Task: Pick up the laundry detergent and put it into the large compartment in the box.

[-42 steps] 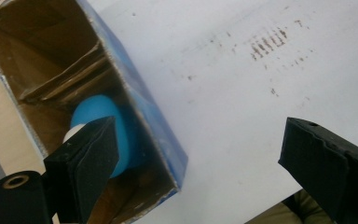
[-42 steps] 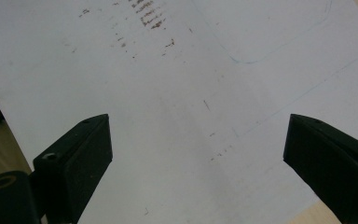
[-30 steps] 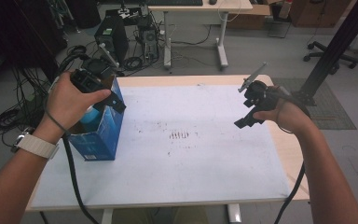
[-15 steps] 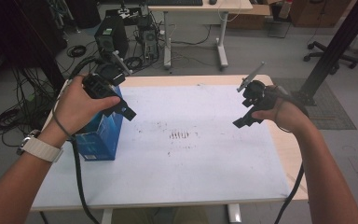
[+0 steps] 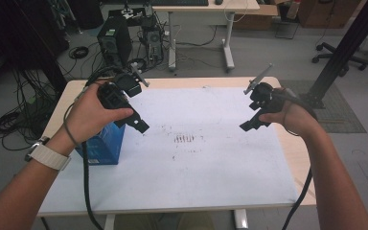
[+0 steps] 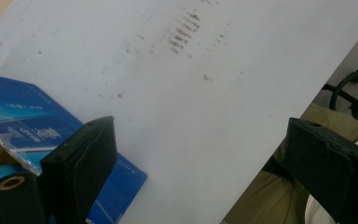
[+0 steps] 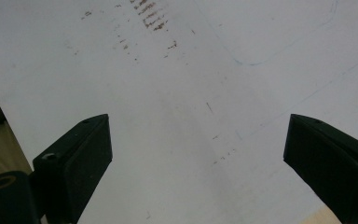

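My left gripper (image 5: 138, 122) hangs open and empty over the left part of the white sheet (image 5: 211, 163), just right of a blue cardboard box (image 5: 103, 146). In the left gripper view the gripper (image 6: 198, 128) has its jaws wide apart, with the blue box (image 6: 23, 121) at lower left, its top open and something light blue inside. My right gripper (image 5: 251, 122) is held above the sheet's right side, open with nothing in it. In the right gripper view its jaws (image 7: 196, 120) spread over bare white sheet (image 7: 177, 93).
Dark smudge marks (image 5: 184, 139) sit at the sheet's middle. The wooden table edge (image 5: 57, 110) shows beyond the sheet. Behind the table stand computer towers (image 5: 112, 40), tangled cables (image 5: 9, 120) and another desk (image 5: 206, 9). A black post (image 5: 345, 48) rises at the right.
My left gripper has moved right and slightly toward me, from over the blue box to beside it above the sheet. The right gripper has barely moved.
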A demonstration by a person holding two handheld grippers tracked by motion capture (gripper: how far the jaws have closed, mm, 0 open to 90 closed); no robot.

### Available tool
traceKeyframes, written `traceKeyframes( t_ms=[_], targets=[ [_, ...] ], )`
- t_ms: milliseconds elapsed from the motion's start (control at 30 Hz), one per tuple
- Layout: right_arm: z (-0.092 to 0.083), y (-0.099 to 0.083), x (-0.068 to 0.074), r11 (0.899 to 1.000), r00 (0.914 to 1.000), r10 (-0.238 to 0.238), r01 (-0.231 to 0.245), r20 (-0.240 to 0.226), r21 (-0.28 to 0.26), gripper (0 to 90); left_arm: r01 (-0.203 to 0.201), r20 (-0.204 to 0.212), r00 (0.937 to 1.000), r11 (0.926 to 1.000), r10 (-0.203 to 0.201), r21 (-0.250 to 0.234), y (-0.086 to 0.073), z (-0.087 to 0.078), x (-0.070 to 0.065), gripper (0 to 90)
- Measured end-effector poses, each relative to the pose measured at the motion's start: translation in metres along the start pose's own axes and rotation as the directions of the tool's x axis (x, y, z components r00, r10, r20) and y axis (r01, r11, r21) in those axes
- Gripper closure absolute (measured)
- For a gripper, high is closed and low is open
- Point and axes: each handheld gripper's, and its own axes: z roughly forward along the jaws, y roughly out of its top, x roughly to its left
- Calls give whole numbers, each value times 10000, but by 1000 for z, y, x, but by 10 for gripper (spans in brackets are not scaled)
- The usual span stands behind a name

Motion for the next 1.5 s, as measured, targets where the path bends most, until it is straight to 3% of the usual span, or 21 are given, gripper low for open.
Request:
traceKeyframes(
  t_ms=[467, 800, 1500],
  targets=[
    [1, -1, -2, 10000, 10000, 71, -71, 7, 16, 78, -671, 104, 9977, 9975, 674, -242, 2, 6, -11, 96],
    [3, 1, -1, 10000, 10000, -17, 17, -39, 48, 78, -1059, 216, 9941, 9942, 1062, -164, 2, 11, -17, 94],
    [3, 1, 1, 10000, 10000, -43, 43, -30, 12, 78, -1172, 180, 9929, 9927, 1177, -273, 2, 14, -20, 95]
  ],
)
